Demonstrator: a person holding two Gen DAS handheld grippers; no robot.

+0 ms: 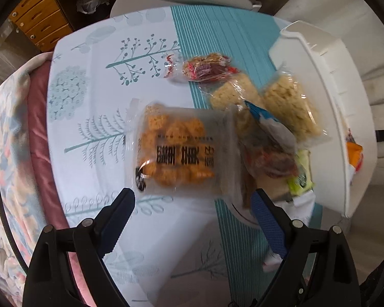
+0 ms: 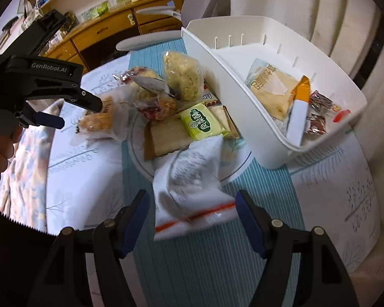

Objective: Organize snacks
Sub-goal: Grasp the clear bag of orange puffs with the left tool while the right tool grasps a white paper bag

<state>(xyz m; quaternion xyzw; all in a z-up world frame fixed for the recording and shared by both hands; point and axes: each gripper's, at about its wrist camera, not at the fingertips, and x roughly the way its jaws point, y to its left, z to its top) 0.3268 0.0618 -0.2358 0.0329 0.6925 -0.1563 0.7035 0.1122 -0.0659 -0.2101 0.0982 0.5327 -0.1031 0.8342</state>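
Hanging over the patterned tablecloth [image 1: 94,102], the left gripper [image 1: 193,199] has its fingers spread wide above a clear packet of orange puffs [image 1: 176,151], not touching it. The right gripper [image 2: 192,202] stands open around a white crinkled packet [image 2: 192,179]. Beyond lie more snacks, then the white basket [image 2: 243,97].

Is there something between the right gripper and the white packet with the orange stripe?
Nothing visible. The white packet lies on the table directly ahead of the right gripper, whose fingers stand open on either side of its near end.
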